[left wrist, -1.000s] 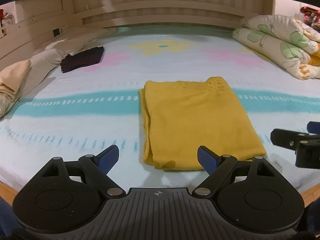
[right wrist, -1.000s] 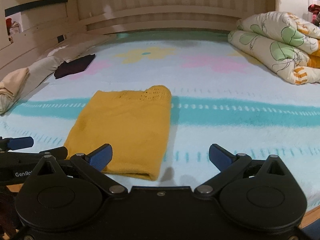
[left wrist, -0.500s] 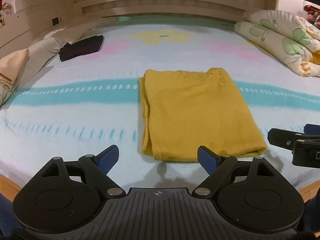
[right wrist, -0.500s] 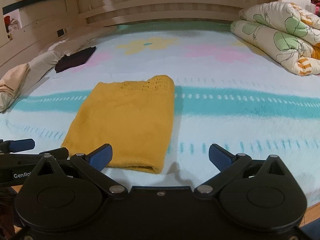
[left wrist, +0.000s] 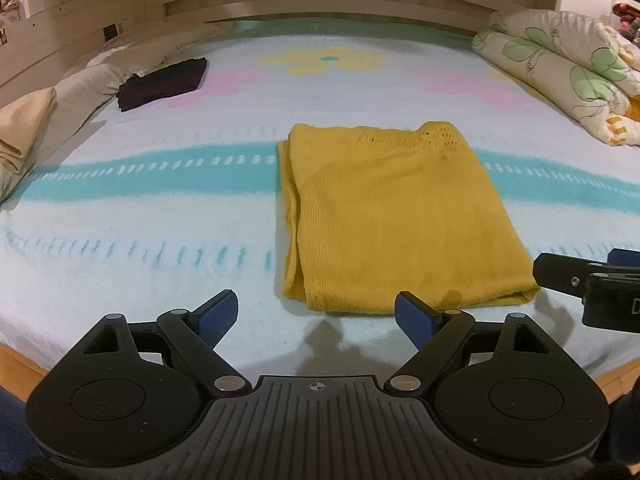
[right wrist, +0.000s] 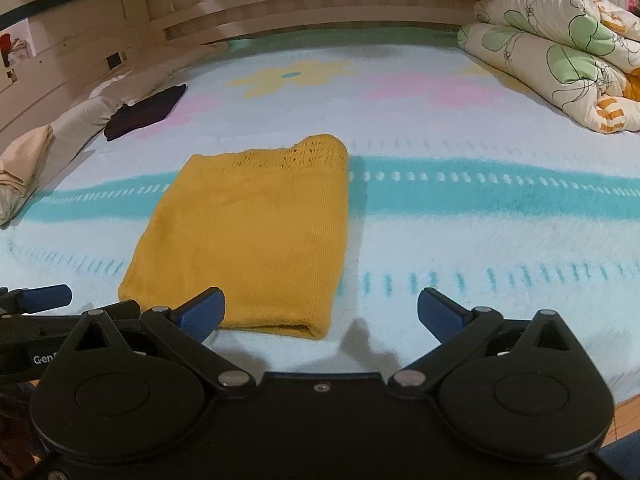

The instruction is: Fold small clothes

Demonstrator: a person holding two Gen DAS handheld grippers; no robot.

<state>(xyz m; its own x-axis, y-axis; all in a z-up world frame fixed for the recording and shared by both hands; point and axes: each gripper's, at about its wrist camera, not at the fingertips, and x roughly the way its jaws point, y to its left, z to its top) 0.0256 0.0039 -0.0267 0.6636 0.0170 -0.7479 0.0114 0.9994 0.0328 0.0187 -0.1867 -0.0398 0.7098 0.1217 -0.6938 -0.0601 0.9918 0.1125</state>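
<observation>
Now yellow garment (left wrist: 396,220) folded flat; both jaws spread.

1. "Gen", in white letters cut off by what stands in front, reads on the black body of the left gripper (right wrist: 36,300), seen left of the right gripper's (right wrist: 320,314) fingers.
2. A single white "D", cut by the frame edge, stands on the right gripper's black body, seen right of the left gripper's fingers.

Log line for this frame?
left gripper: open, empty | right gripper: open, empty | yellow top: folded, flat on bed
</observation>
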